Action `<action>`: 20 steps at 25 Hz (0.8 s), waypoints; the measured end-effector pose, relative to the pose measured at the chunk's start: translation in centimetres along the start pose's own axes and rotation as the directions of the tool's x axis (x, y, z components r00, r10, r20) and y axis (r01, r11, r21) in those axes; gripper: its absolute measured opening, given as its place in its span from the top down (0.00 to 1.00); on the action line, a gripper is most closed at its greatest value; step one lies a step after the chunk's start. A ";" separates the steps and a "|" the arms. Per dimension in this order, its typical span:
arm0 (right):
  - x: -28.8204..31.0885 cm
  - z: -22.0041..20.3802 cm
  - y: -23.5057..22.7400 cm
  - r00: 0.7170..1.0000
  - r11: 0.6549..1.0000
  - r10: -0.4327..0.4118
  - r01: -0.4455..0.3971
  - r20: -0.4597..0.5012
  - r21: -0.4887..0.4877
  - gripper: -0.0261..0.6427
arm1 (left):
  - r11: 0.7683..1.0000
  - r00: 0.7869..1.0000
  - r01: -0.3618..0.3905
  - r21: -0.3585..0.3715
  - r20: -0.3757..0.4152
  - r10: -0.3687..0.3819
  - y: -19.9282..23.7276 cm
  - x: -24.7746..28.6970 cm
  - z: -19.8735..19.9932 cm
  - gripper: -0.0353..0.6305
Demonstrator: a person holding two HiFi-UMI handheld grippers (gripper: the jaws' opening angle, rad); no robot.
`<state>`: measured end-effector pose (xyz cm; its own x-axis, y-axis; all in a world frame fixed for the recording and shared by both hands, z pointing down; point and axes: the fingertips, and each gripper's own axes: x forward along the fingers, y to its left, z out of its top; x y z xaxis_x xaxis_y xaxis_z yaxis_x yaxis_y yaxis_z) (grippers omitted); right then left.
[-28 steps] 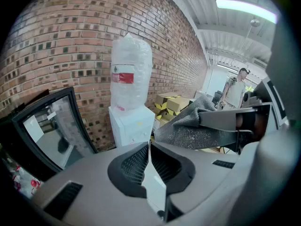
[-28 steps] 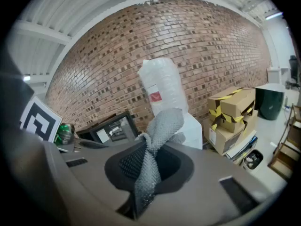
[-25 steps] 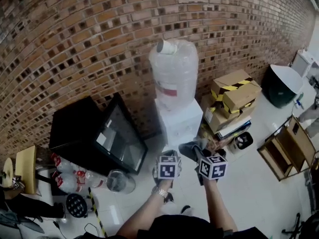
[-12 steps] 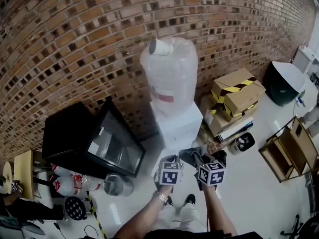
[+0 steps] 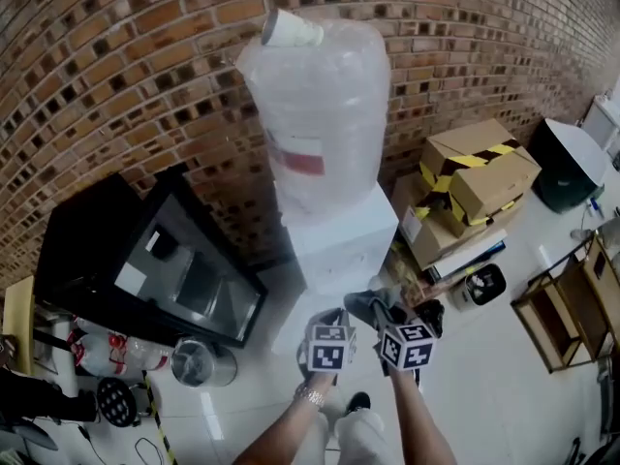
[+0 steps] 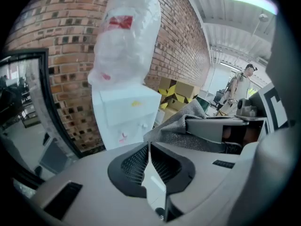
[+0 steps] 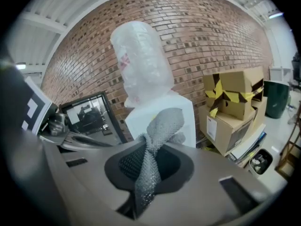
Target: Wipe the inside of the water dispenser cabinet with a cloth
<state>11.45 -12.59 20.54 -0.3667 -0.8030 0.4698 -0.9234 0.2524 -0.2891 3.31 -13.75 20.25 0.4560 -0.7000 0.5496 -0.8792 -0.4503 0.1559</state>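
A white water dispenser (image 5: 339, 240) stands against the brick wall with a large plastic-wrapped bottle (image 5: 315, 105) on top; its front is closed. My two grippers are held side by side low in front of it. The right gripper (image 5: 385, 314) is shut on a grey cloth (image 5: 371, 303), which bunches up between its jaws in the right gripper view (image 7: 160, 126). The left gripper (image 5: 325, 318) is shut with nothing in it, and its jaws meet at a thin seam (image 6: 149, 147). In the left gripper view the cloth (image 6: 181, 126) shows at the right, and the dispenser (image 6: 124, 114) is ahead.
A black glass-door cabinet (image 5: 145, 260) stands left of the dispenser, and taped cardboard boxes (image 5: 480, 187) are stacked to its right. A black bin (image 5: 567, 163) and a wooden rack (image 5: 572, 318) are further right. Bottles (image 5: 107, 352) and a pot (image 5: 199, 361) sit on the floor at the left.
The view has closed in on the dispenser, which now looms larger and higher. Both grippers stay together in front of it, and the cloth is still in the right one.
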 end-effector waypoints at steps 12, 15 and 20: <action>22.2 -22.9 -12.1 0.999 0.978 -0.045 0.045 0.004 -0.202 0.91 | 0.999 0.999 -0.001 0.047 0.042 -0.001 6.9 20.1 -17.1 0.94; 27.6 -27.8 -14.8 0.999 0.972 -0.035 0.033 -0.004 -0.234 0.91 | 0.997 0.995 0.043 0.070 0.082 -0.048 8.0 22.6 -18.8 0.94; 35.8 -34.8 -16.8 0.999 0.966 -0.005 -0.005 -0.040 -0.258 0.91 | 0.994 0.994 0.010 0.110 0.103 -0.021 11.1 27.0 -23.2 0.94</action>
<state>9.87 -26.78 71.24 -0.3663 -0.7823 0.5038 -0.9194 0.3875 -0.0668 2.65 -24.77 55.87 0.4866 -0.7437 0.4585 -0.8539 -0.5157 0.0697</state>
